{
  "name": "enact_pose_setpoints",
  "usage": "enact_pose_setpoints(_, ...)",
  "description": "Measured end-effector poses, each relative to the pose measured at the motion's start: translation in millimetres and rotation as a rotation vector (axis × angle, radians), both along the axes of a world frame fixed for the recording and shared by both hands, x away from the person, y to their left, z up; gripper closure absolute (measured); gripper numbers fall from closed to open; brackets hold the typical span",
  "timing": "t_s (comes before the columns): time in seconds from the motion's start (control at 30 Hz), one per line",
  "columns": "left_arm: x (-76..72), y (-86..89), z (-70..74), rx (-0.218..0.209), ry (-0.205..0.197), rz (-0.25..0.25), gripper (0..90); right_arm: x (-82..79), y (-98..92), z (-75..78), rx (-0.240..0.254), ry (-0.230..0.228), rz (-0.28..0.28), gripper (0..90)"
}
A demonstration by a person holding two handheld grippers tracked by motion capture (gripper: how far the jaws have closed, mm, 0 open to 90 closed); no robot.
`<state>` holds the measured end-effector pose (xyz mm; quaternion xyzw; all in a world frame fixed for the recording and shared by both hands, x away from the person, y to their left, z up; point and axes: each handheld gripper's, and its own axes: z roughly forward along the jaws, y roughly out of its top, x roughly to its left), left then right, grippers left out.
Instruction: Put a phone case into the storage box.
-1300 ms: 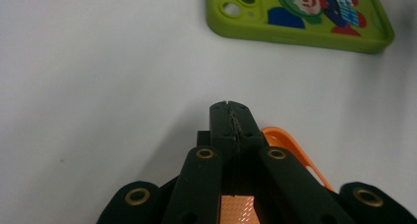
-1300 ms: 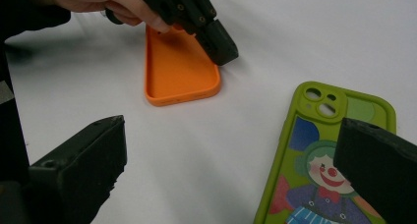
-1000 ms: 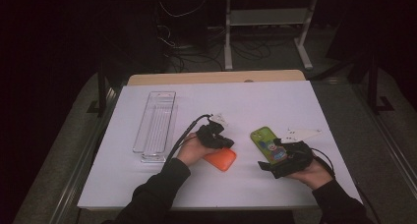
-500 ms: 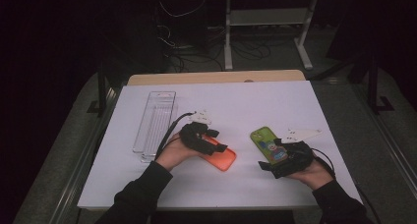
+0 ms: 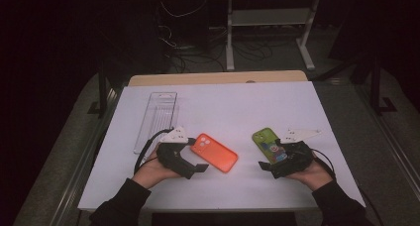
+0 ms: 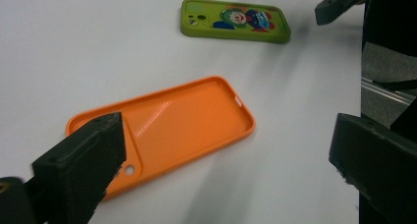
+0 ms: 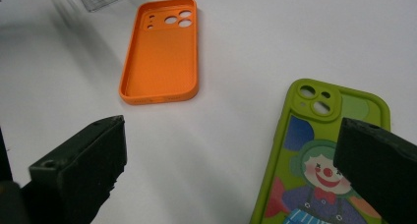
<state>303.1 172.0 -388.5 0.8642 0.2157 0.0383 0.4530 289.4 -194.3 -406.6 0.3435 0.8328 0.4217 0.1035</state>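
The orange case (image 5: 214,152) lies flat at frame centre, just right of my left tool (image 5: 192,156), whose jaws have just been opening wide, empty.

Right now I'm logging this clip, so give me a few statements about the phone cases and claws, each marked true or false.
1. The orange case lies hollow side up. True.
2. The left claw is clamped on the orange case. False: its jaws have just been opening and stand apart, nothing between them.
3. The green case shows a clown picture. True.
4. The two cases are stacked. False: they lie apart on the white table.
5. The right claw is open. True.
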Motion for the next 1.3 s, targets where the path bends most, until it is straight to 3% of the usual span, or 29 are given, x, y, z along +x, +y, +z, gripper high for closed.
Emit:
enact_pose_setpoints(0.47,5.2,26.5,5.3,0.001,-0.009,0.006,0.0,10.4,19.2,7.7,-0.046,0.010,0.015,0.0)
enact_pose_setpoints(0.6,9.2,31.4,2.9,0.011,-0.014,0.016,0.0,17.1,31.0,11.8,-0.060,0.042,0.016,0.0)
enact_pose_setpoints(1.3,12.7,33.2,-0.1,0.002,-0.007,0.023,0.0,43.1,88.8,15.1,-0.127,0.082,0.081,0.0)
